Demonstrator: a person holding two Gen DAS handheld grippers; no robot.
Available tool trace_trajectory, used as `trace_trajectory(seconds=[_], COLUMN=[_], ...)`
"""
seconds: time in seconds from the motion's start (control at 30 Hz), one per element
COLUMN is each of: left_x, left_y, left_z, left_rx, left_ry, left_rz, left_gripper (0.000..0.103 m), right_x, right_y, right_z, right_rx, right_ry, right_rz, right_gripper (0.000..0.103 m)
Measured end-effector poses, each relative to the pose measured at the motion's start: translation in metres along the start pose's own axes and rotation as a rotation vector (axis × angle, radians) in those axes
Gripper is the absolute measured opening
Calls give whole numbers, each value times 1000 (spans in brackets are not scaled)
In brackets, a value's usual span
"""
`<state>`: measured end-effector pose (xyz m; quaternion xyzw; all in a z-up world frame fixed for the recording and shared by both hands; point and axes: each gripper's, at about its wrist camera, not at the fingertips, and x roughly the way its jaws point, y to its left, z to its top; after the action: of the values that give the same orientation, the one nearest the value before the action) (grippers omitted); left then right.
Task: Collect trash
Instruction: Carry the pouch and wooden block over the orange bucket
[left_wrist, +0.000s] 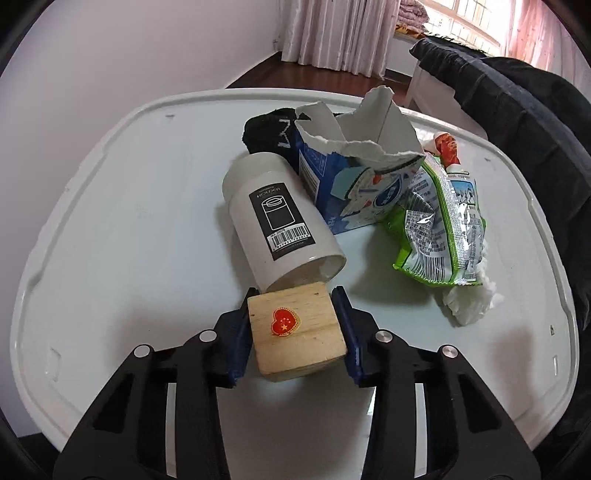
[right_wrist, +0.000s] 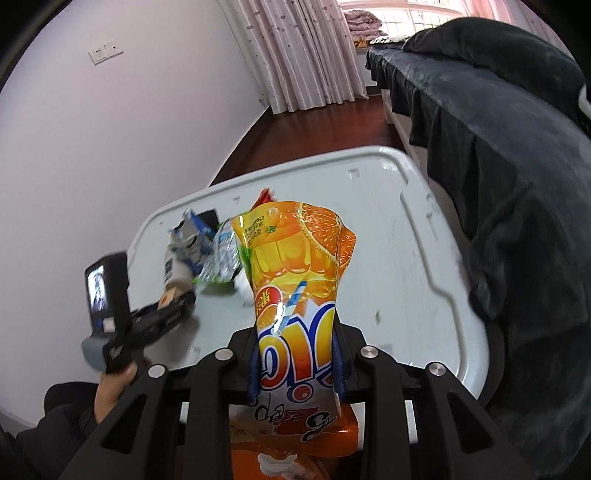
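My left gripper (left_wrist: 295, 325) is shut on a wooden block (left_wrist: 297, 334) with a red heart sticker, held low over the white table (left_wrist: 110, 221) right at the open mouth of a white cylinder holder (left_wrist: 275, 218) lying on its side. Behind it lie a torn blue-and-white carton (left_wrist: 354, 173), a green-and-silver snack wrapper (left_wrist: 439, 225), a crumpled tissue (left_wrist: 469, 299) and a black cloth (left_wrist: 267, 131). My right gripper (right_wrist: 295, 365) is shut on an orange juice pouch (right_wrist: 295, 273), held upright above the table (right_wrist: 406, 240).
A dark blanket over a bed (right_wrist: 498, 147) borders the table's right side. A small red-and-white wrapper (left_wrist: 445, 146) lies behind the green one. The left gripper and the hand holding it (right_wrist: 147, 314) show at the left of the right wrist view. Wooden floor and curtains lie beyond.
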<state>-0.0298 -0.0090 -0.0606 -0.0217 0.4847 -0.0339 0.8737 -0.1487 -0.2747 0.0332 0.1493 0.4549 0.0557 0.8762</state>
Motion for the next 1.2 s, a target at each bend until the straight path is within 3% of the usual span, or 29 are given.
trace_trajectory(seconds=[0.23,0.47,0.7,0.9,1.07,1.2], left_x=[-14,-79,-180,-246,-274,-277], left_y=[-1,-7,-24,-30,-29,-25], left_z=[-9,-18,-15,-12,-36,-65], left_rx=[40,108,219,255,287,297], left_ry=[-25,-77,-234,-346,-374,-341], left_rz=[-14,-110,-186,-225,-243,-254], left_gripper=[39,39,39,39,39,39], right_x=[3,-8,-60,-121,-154,-164], right_y=[10,29,58,82,98,101], right_z=[-19,-18,-3,-2,-24,-48], right_rx=[-22,-65,-128,-195,-234,-238], right_ry=[36,16,-94,-193,-220,-205], right_rz=[17,36,64,71,82,90], right_gripper=[29,29,29,29,29,29])
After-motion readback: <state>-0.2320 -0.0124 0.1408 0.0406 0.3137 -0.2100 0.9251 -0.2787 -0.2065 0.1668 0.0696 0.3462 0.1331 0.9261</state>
